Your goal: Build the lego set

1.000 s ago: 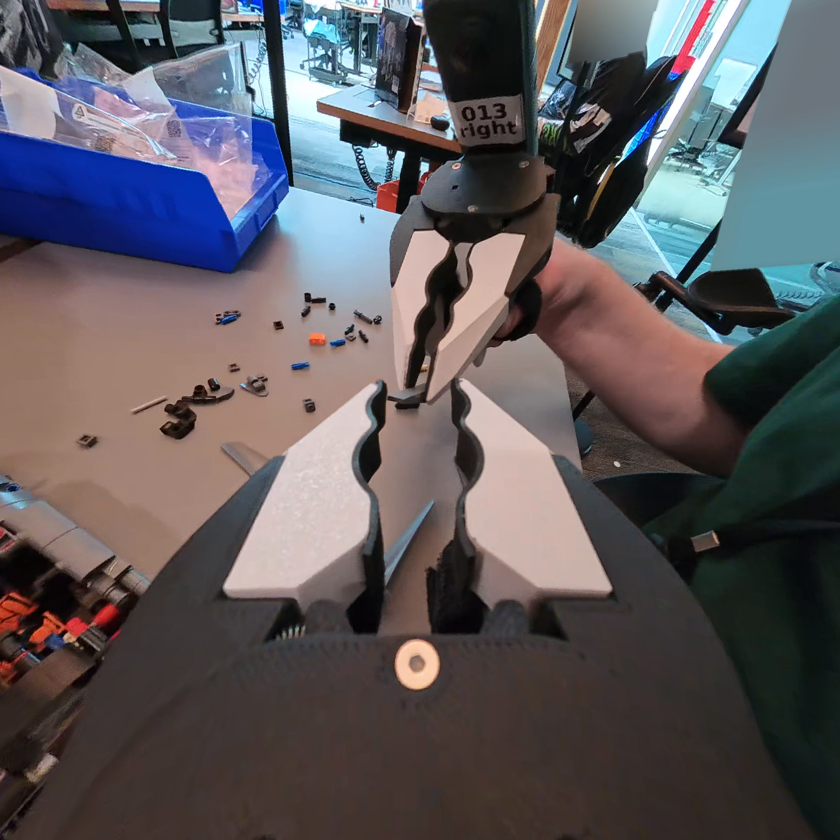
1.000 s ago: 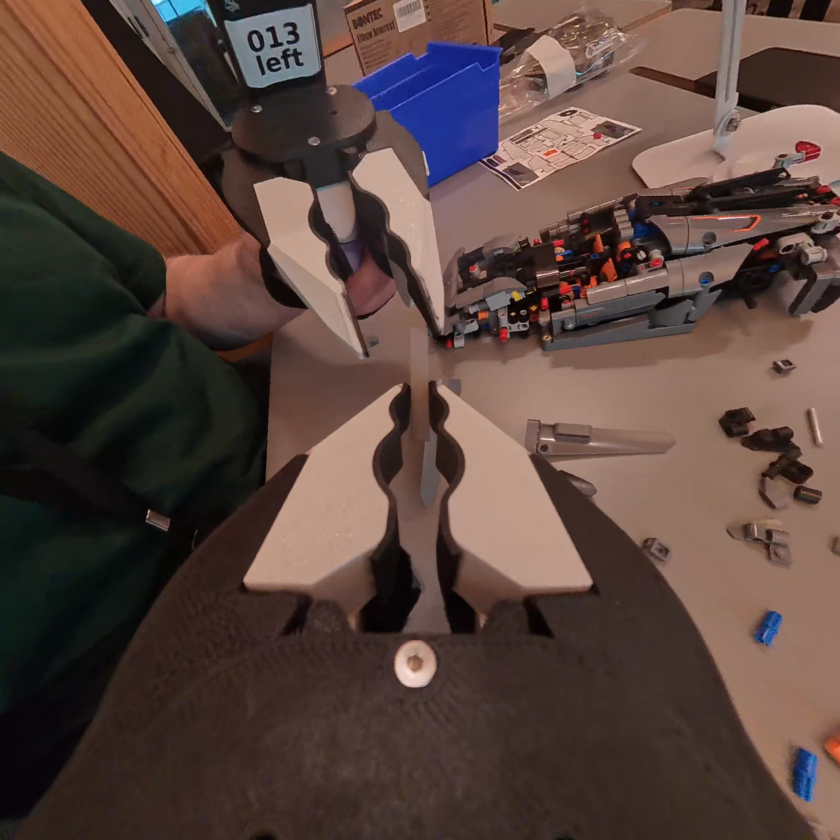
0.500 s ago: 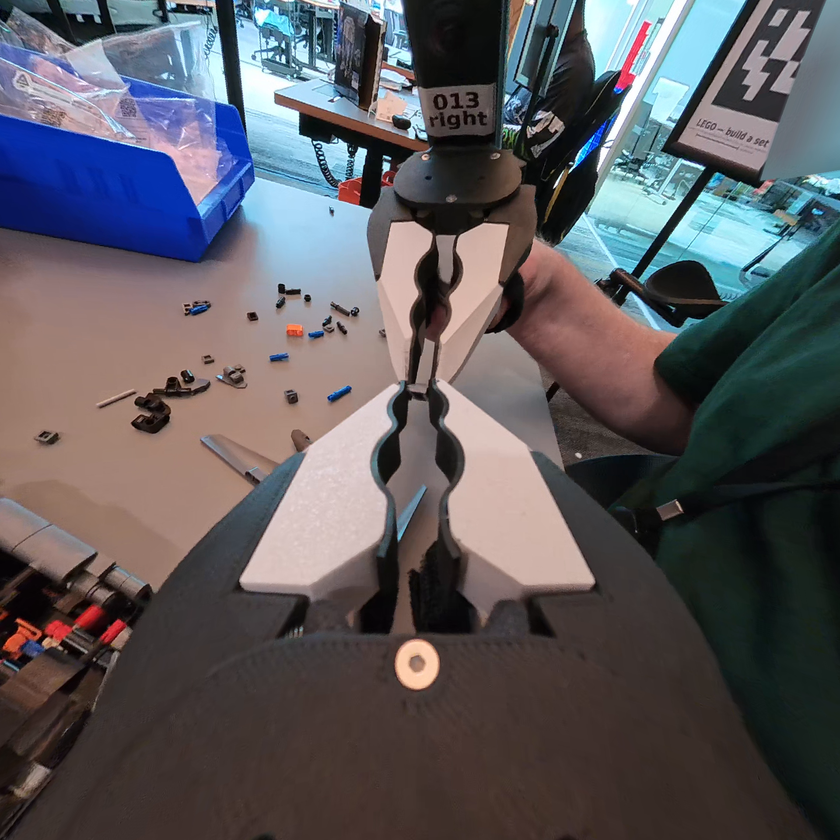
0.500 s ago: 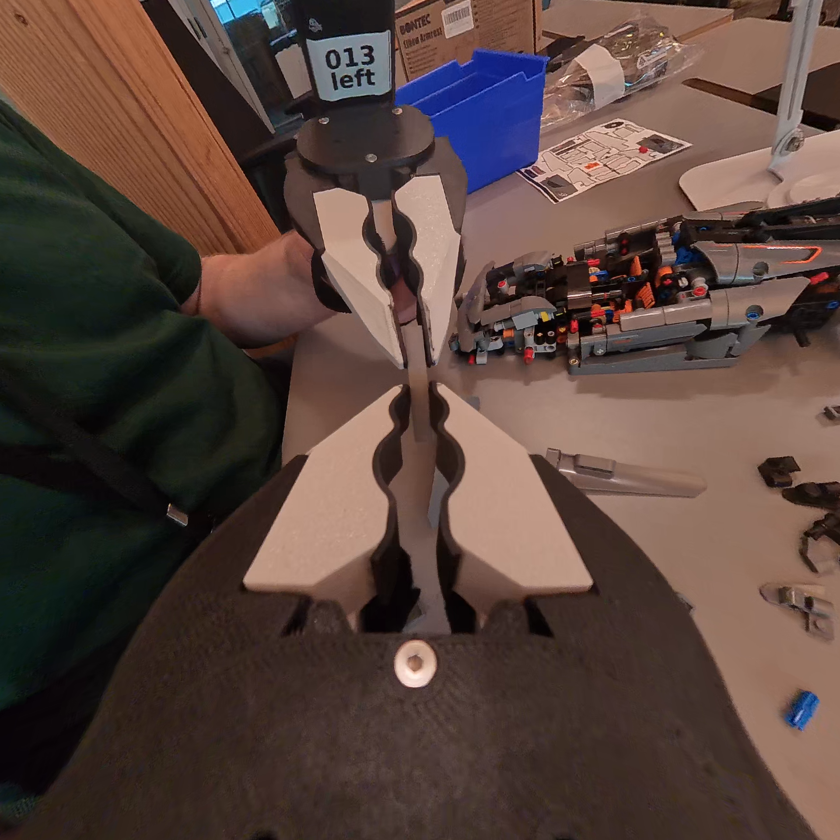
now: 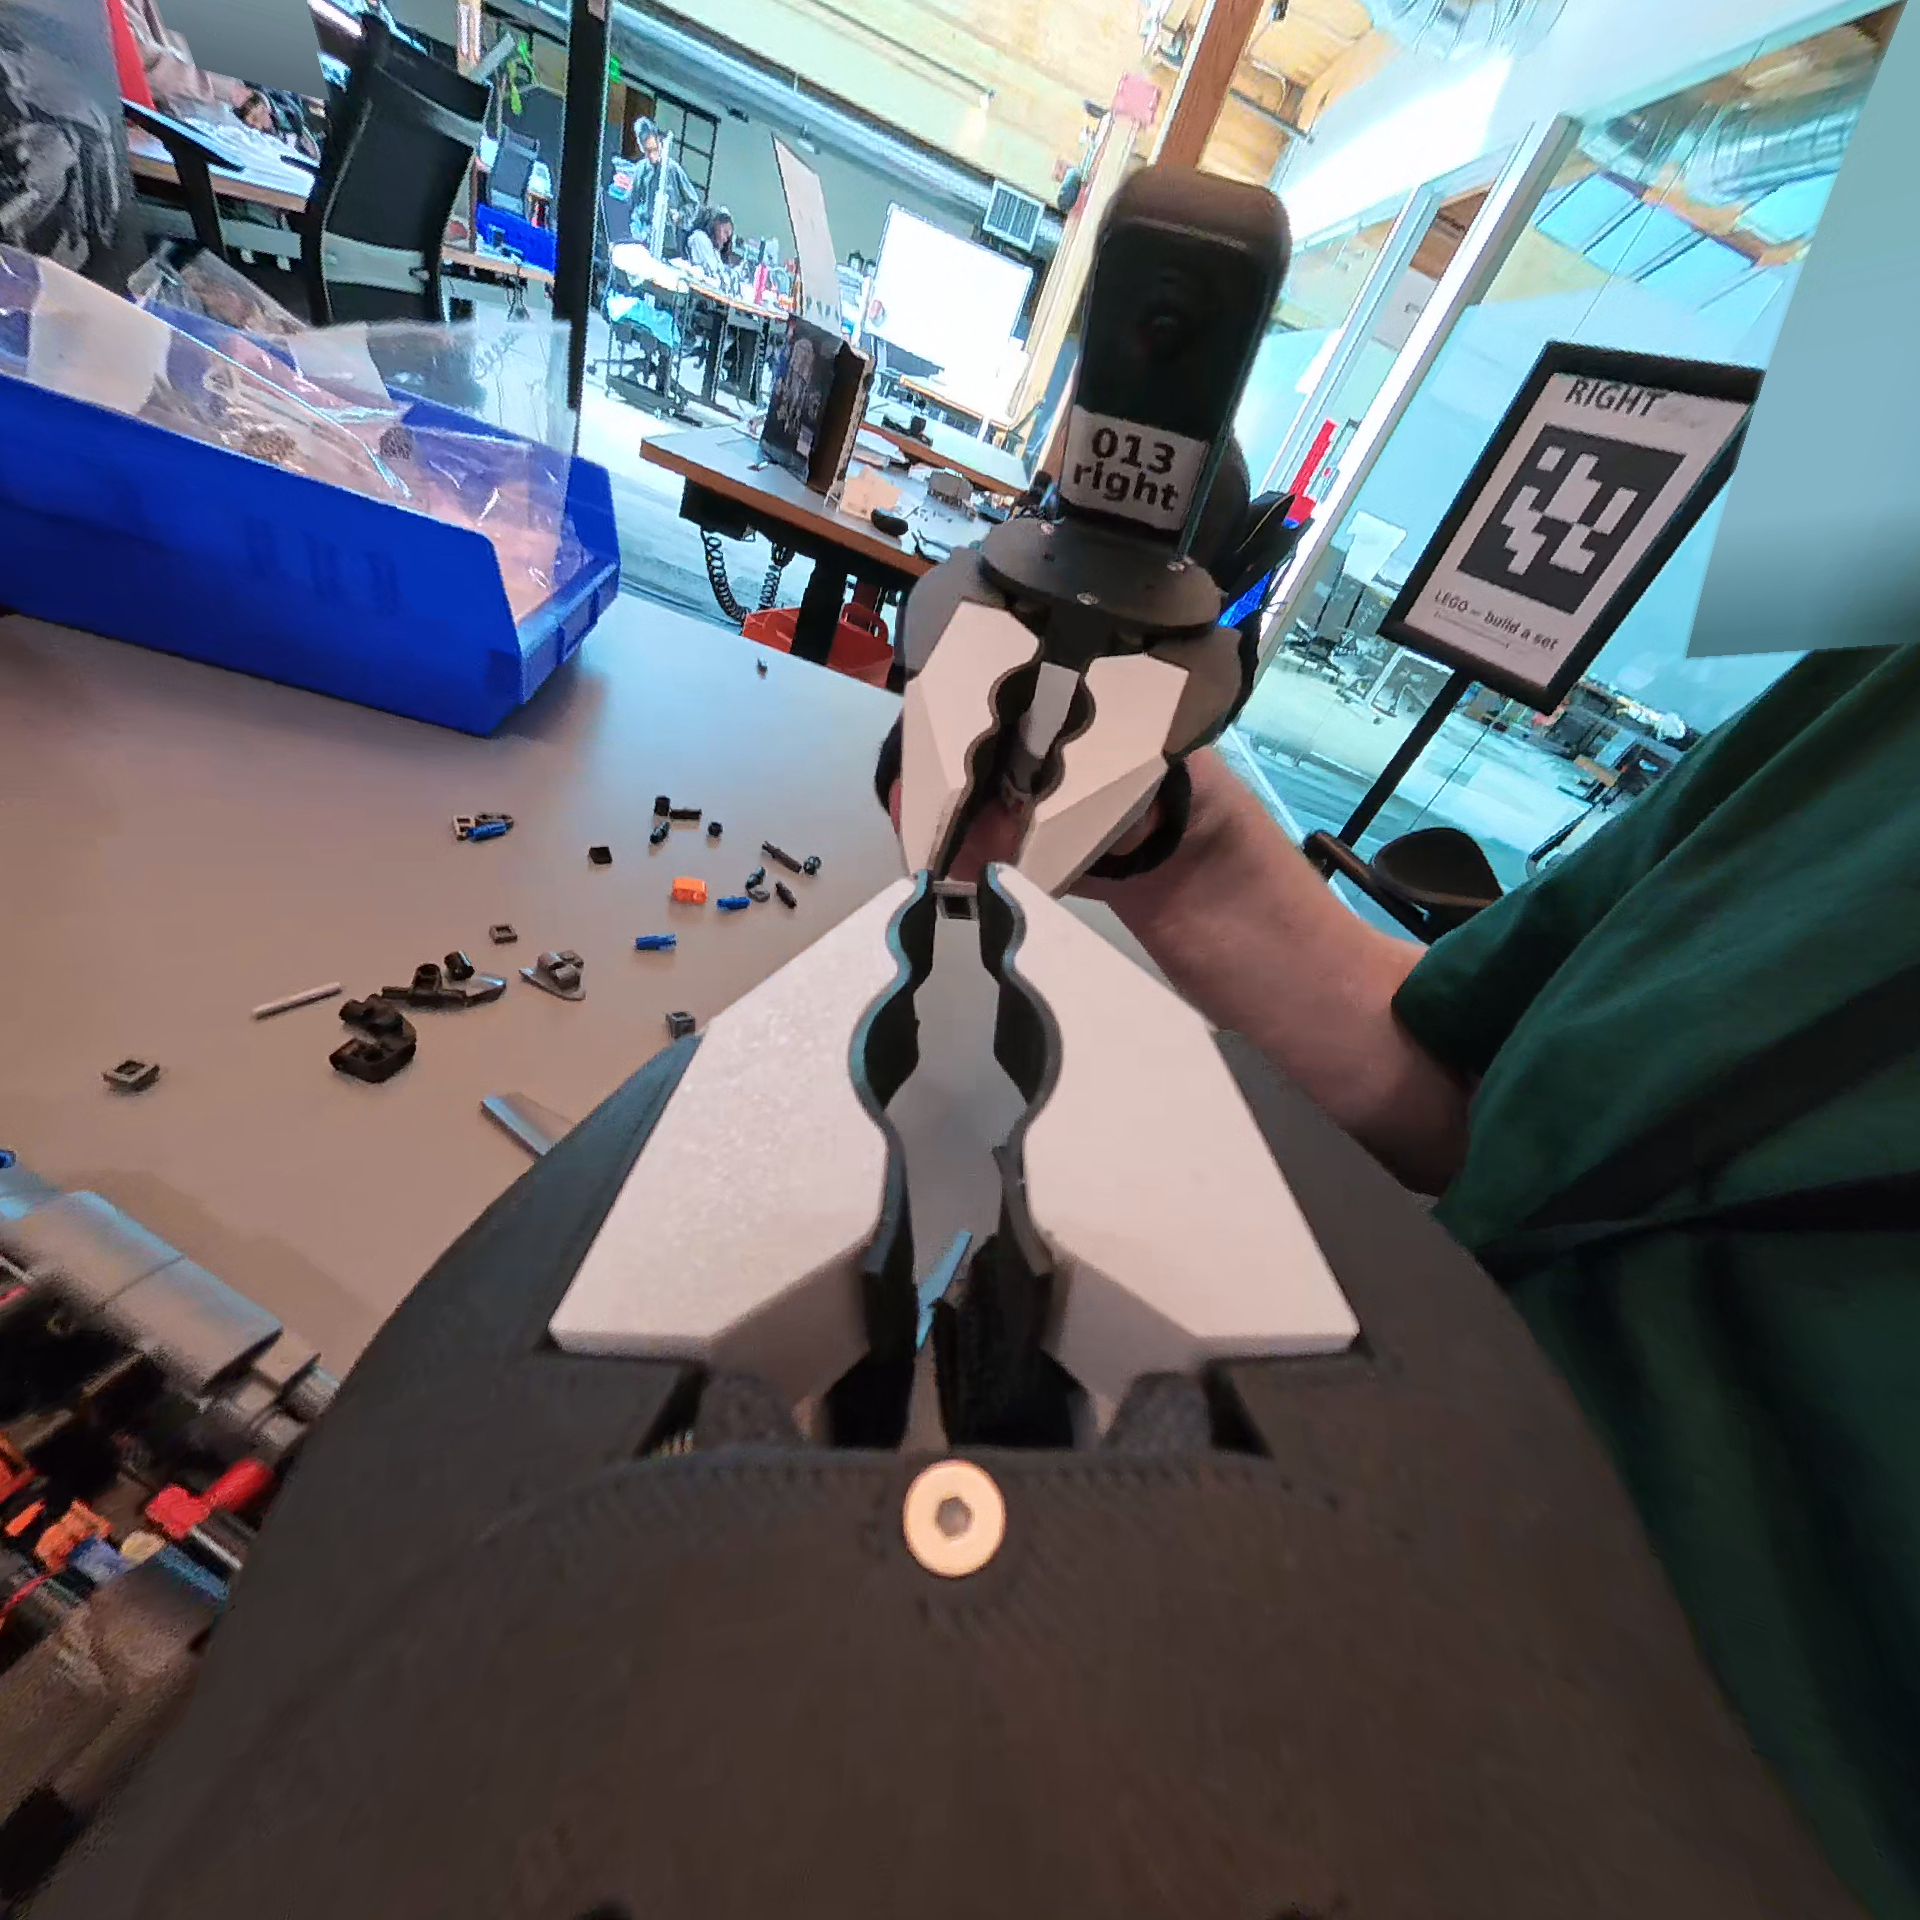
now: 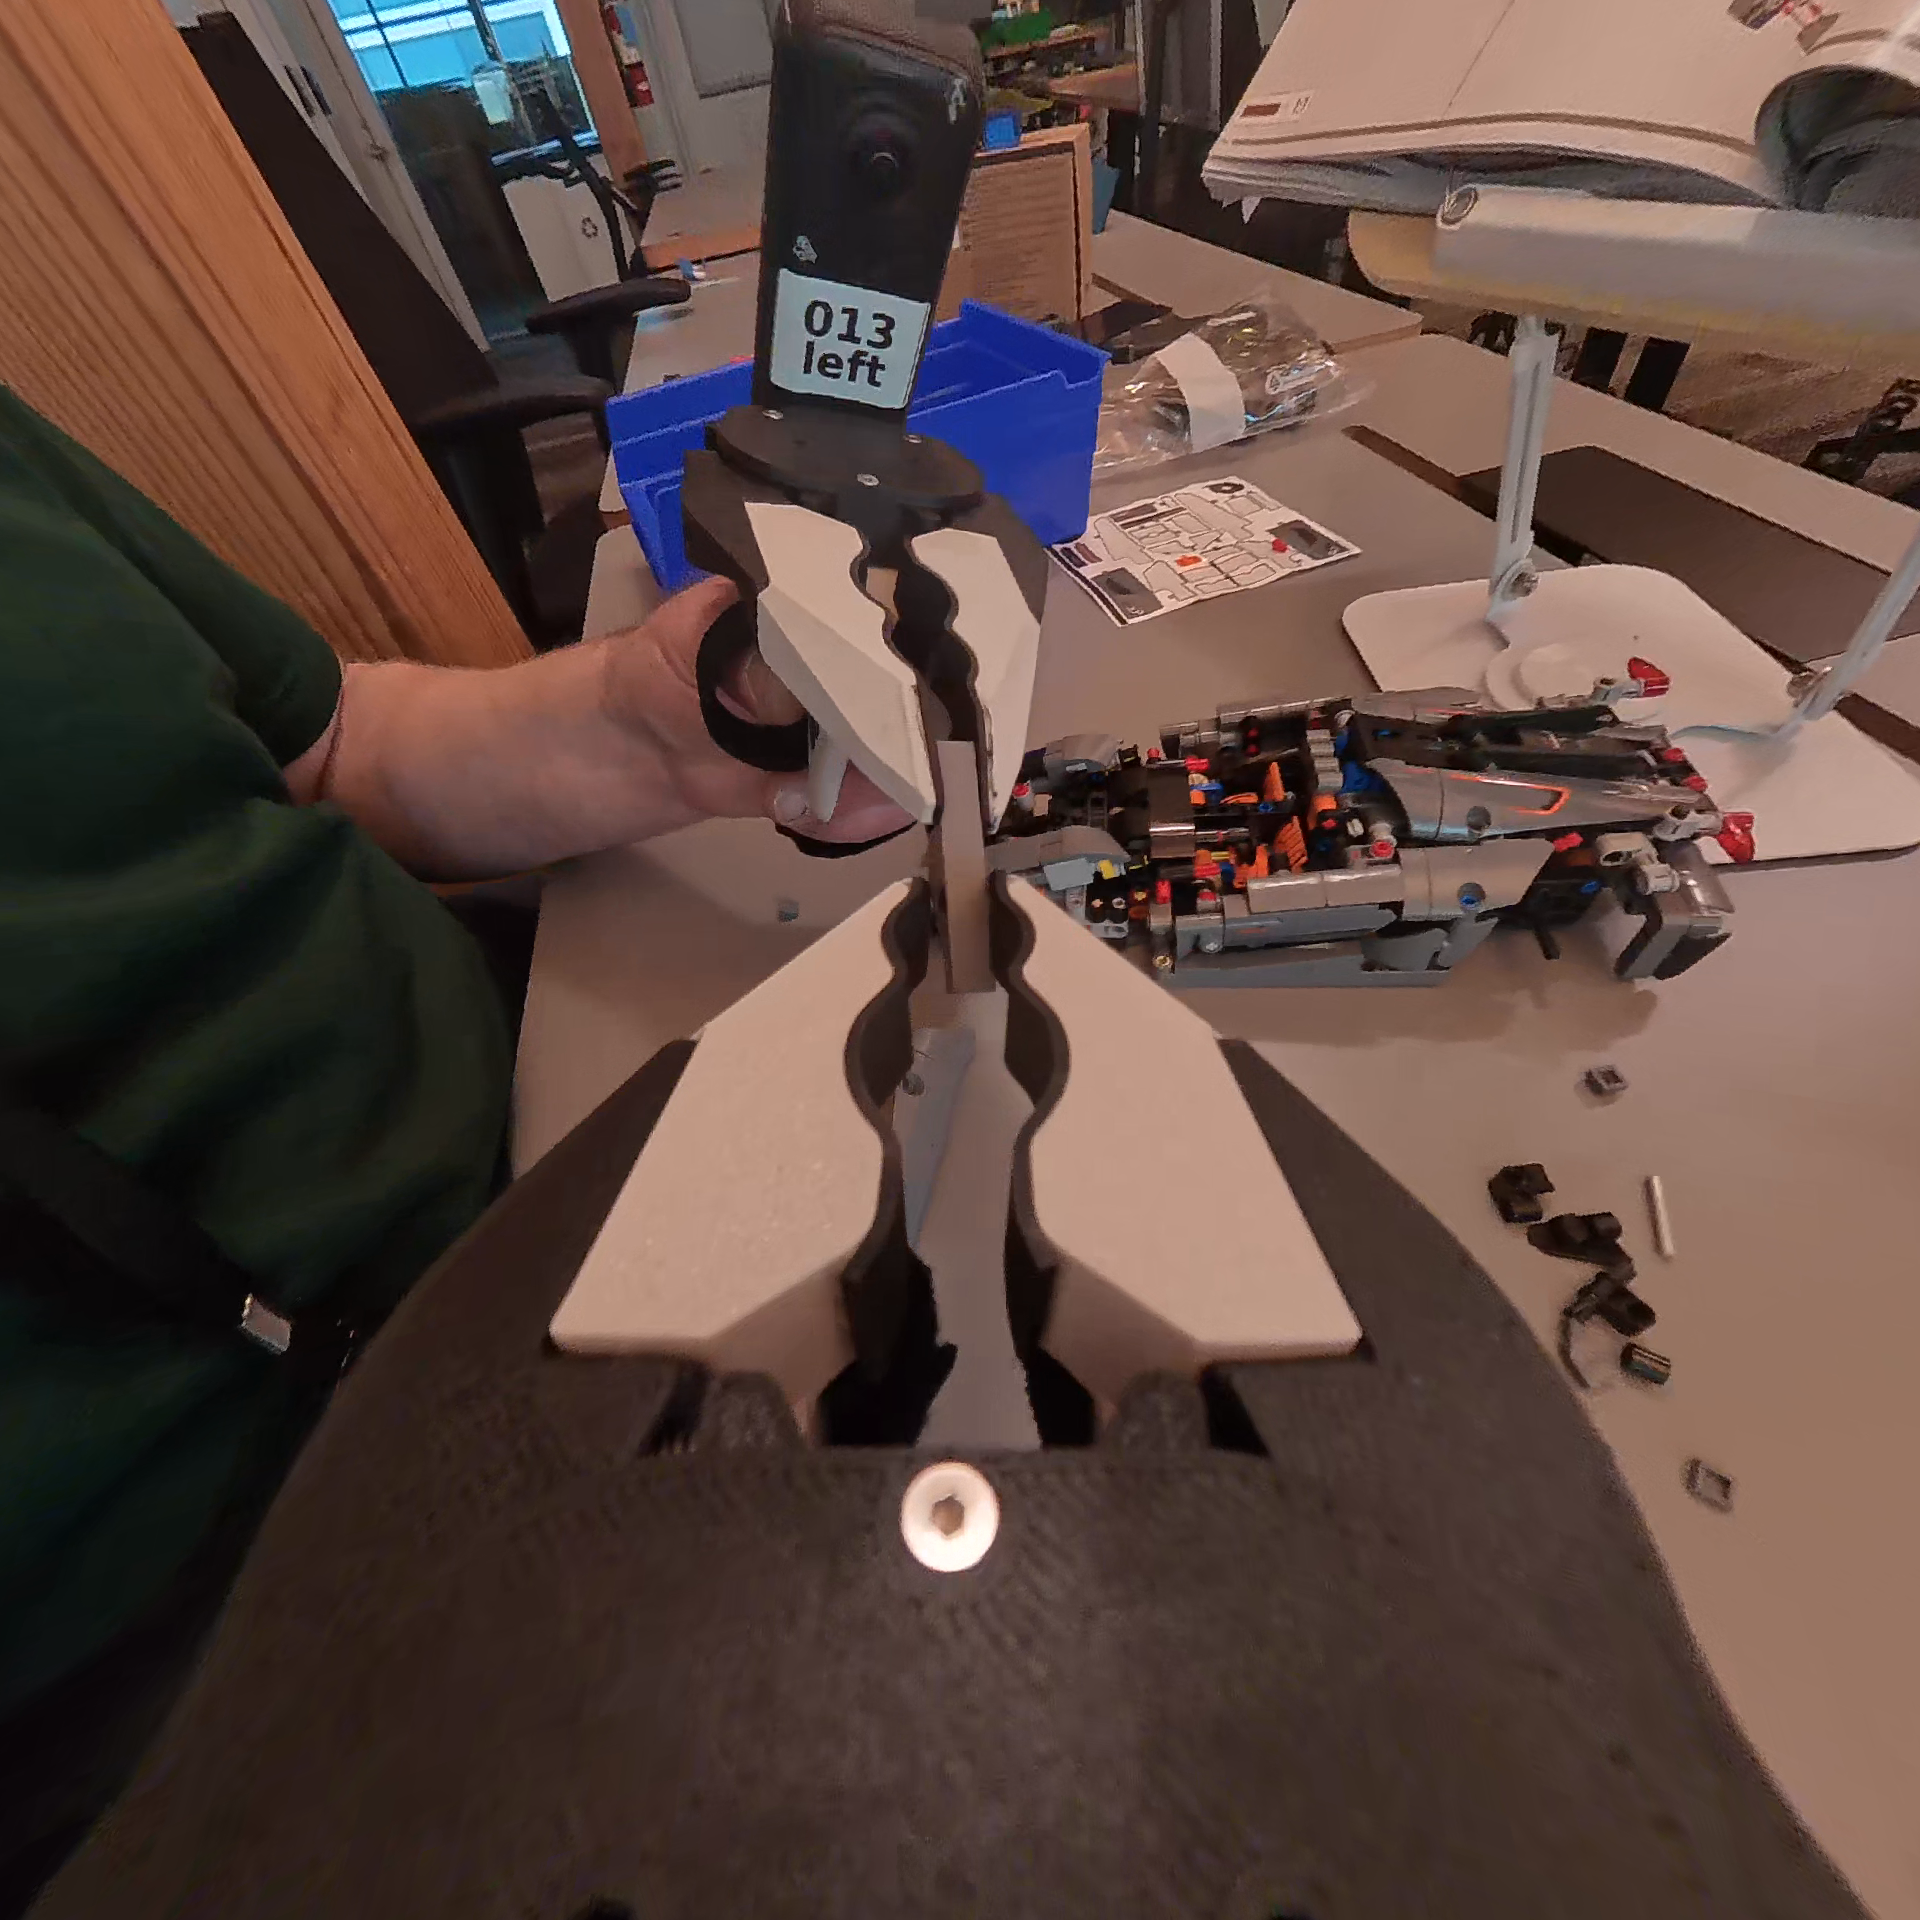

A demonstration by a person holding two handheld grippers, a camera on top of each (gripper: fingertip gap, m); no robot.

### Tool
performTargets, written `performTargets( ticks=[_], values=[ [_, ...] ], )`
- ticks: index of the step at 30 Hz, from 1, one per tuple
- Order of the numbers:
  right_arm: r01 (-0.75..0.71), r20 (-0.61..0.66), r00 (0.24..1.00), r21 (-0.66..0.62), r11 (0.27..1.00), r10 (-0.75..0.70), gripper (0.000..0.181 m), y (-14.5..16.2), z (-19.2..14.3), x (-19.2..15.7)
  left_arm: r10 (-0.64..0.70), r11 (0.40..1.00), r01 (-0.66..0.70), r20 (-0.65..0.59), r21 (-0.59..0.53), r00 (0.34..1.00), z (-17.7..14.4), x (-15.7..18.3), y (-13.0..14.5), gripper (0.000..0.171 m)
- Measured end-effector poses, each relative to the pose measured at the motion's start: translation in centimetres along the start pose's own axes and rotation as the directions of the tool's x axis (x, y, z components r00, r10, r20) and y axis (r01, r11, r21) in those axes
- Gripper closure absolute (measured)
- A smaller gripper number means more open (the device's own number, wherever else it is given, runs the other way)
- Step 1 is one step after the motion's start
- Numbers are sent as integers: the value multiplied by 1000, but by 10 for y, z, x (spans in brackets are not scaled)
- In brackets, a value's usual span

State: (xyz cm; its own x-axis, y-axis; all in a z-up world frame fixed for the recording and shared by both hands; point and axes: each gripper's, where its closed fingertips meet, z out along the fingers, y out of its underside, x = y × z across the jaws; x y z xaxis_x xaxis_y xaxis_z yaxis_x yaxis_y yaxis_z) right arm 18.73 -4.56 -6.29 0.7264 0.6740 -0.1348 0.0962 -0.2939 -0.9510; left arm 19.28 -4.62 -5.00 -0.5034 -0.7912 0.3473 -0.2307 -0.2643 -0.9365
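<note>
Left wrist view: I have my left gripper (image 5: 956, 902) pinched on a small dark grey square lego piece (image 5: 956, 906) at the very fingertips, held in the air above the grey table (image 5: 260, 810). My right gripper (image 5: 987, 868) faces it tip to tip, almost touching, so there is little room between the two.

In the right wrist view my right gripper (image 6: 961, 904) is clamped on a long flat grey lego panel (image 6: 961, 883) that stands upright between its jaws and reaches up into the left gripper's tips (image 6: 956, 805).

Beyond the right jaws, off to their right side, lies one long grey, black and orange lego car model (image 6: 1382, 842), clear of both tools. Farther back I count one blue plastic bin (image 6: 997, 416) and one printed instruction sheet (image 6: 1205, 545). To the left of the left jaws, loose small black, blue and orange lego parts (image 5: 582, 925) are scattered on the table, well apart from the grippers; the table's far edge runs just behind them.
</note>
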Motion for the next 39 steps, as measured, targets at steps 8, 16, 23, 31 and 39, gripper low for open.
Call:
performTargets(
  ticks=[8, 16, 23, 31, 39],
  values=[
    [53, -54, 997, 20, 998, -52, 166, -15, 2, 14, 9, 1000, -9, -16, 20, 1000, -3, -13, -20, 165],
    [156, -142, 977, -27, 987, -158, 162, -10, 13, 34, -76, 992, 80, -46, 97, 996, -9, -30, -27, 165],
    [187, -167, 967, -48, 981, -193, 175, -2, 15, 40, -102, 989, 110, -80, 95, 992, -5, -31, -24, 165],
    [167, -244, 957, 8, 986, -160, 175, -3, 27, 15, -122, 991, 128, -157, 33, 980, -17, -9, -19, 166],
    [178, -282, 946, 31, 984, -162, 175, 4, 45, -10, -113, 993, 109, -184, -35, 976, -18, 16, 3, 163]
  ],
)
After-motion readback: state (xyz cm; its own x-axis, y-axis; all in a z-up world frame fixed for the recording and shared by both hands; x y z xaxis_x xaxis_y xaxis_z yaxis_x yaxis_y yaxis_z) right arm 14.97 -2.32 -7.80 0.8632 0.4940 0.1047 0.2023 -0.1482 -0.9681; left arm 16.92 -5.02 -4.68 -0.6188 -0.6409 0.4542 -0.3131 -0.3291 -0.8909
